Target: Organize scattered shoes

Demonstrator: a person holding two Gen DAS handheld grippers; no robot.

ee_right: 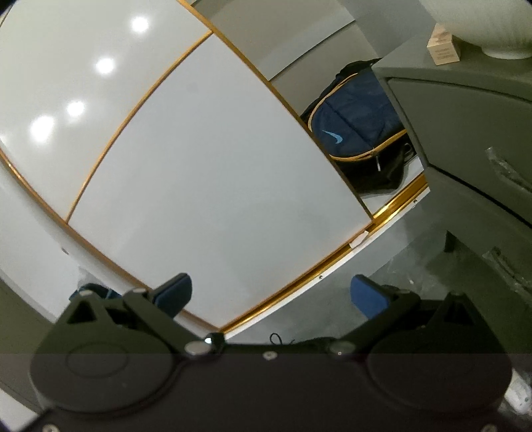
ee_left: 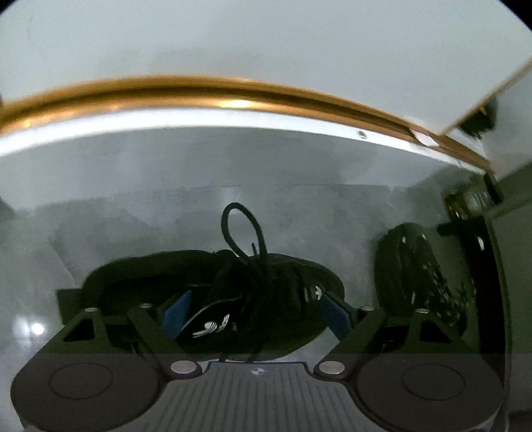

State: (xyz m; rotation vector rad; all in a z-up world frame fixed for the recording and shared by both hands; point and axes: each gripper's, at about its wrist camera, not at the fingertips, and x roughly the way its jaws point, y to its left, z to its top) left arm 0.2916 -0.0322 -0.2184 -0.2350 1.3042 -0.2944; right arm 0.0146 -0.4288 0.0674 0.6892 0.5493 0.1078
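Note:
A black lace-up shoe (ee_left: 272,282) with white logos sits crosswise between the blue pads (ee_left: 176,312) of my left gripper (ee_left: 256,312). The jaws are shut on it, and a loop of lace sticks up past them. It stays sharp while the grey floor behind it is blurred. A second black shoe (ee_left: 419,275) lies on the floor to the right, toe pointing away. My right gripper (ee_right: 271,295) stands open with nothing between its pads, facing a white sliding door (ee_right: 212,159). A bit of black lace (ee_right: 277,339) shows just below it.
A gold floor track (ee_left: 232,96) runs under the white gold-trimmed wardrobe doors. Behind the open door lies a navy backpack (ee_right: 355,123). A grey cabinet (ee_right: 465,133) stands at the right, with a small box (ee_right: 444,46) and a white ribbed vessel (ee_right: 492,23) on top.

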